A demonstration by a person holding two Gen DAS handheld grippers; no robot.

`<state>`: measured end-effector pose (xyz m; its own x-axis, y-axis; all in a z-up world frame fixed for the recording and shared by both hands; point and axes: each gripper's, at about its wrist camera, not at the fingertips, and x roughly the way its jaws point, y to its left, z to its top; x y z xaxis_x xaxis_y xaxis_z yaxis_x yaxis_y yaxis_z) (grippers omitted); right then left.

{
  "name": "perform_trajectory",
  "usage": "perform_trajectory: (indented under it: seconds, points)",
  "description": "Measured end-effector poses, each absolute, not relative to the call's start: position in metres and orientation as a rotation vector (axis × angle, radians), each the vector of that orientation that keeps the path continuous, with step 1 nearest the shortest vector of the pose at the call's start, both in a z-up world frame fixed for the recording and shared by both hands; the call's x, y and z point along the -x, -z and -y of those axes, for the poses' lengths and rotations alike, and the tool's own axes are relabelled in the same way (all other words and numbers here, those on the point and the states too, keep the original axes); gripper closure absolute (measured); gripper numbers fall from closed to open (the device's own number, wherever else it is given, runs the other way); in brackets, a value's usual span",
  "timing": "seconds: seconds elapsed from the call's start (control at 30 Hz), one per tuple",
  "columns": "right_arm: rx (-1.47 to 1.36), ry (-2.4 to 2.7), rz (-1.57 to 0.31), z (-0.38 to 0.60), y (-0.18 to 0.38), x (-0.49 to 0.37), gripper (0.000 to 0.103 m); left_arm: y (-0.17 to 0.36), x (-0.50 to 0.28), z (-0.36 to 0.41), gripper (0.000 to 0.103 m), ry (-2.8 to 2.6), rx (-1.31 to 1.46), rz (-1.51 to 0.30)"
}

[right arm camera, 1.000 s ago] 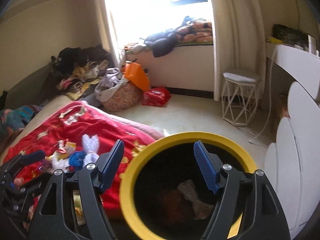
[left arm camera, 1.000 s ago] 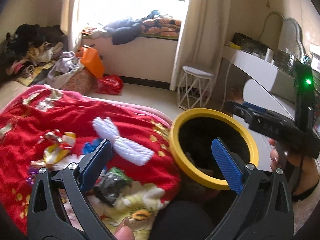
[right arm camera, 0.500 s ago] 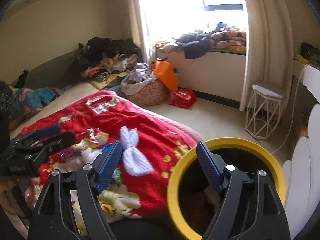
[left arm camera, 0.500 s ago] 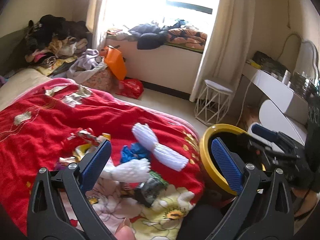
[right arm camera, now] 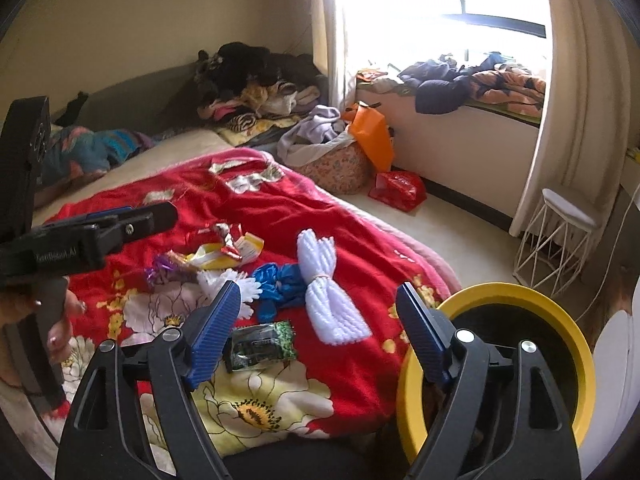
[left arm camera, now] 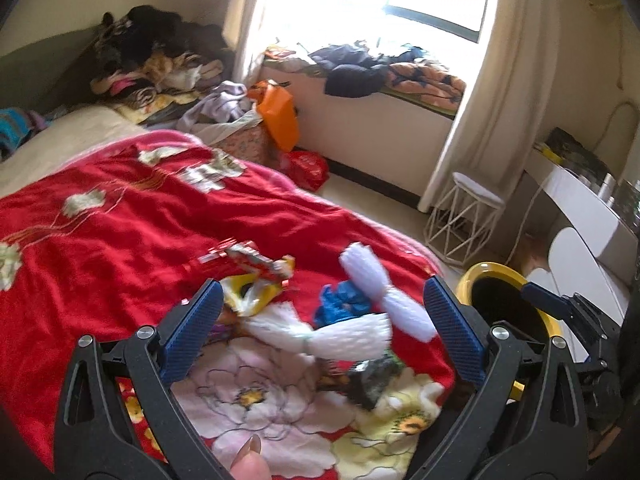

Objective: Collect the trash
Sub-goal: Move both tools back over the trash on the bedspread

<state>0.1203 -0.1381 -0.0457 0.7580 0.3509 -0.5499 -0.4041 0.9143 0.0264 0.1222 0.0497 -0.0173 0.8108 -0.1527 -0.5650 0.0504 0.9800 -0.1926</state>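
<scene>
Both tools are empty and gaping. The right tool has its blue pads spread wide, having just been opening further, and nothing sits between them. It hangs over the near corner of the bed, tipped downward, with the yellow-rimmed bin just off its right finger. The left tool is spread as well and angled down at the litter, with nothing between its pads.

The trash lies in a loose heap on the red blanket: a dark green wrapper nearest the right tool, then a crumpled blue piece, a white tasselled bundle, yellow and red wrappers and a scrap of purple foil further in.

What worries me is the softness underneath. A tool pushed down onto thin foil could pinch a fold of blanket along with it and drag the whole heap. The pieces overlap too, so closing on one may flick a neighbour off the edge onto the floor. With both tools heading for the same small patch, they could knock each other. The bin stands hard by the mattress corner, and a careless swing might tip it.
</scene>
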Motion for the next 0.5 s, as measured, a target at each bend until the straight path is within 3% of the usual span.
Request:
perform_trajectory:
  seconds: [0.4,0.5]
  points:
    - [0.149,-0.366,-0.641,0.127,0.075,-0.149,0.026,0.061,-0.135,-0.091,0.011,0.061,0.309,-0.758]
    - [0.153,-0.35,-0.663,0.128,0.084,-0.16,0.026,0.073,-0.14,-0.094,0.02,0.066,0.354,-0.795]
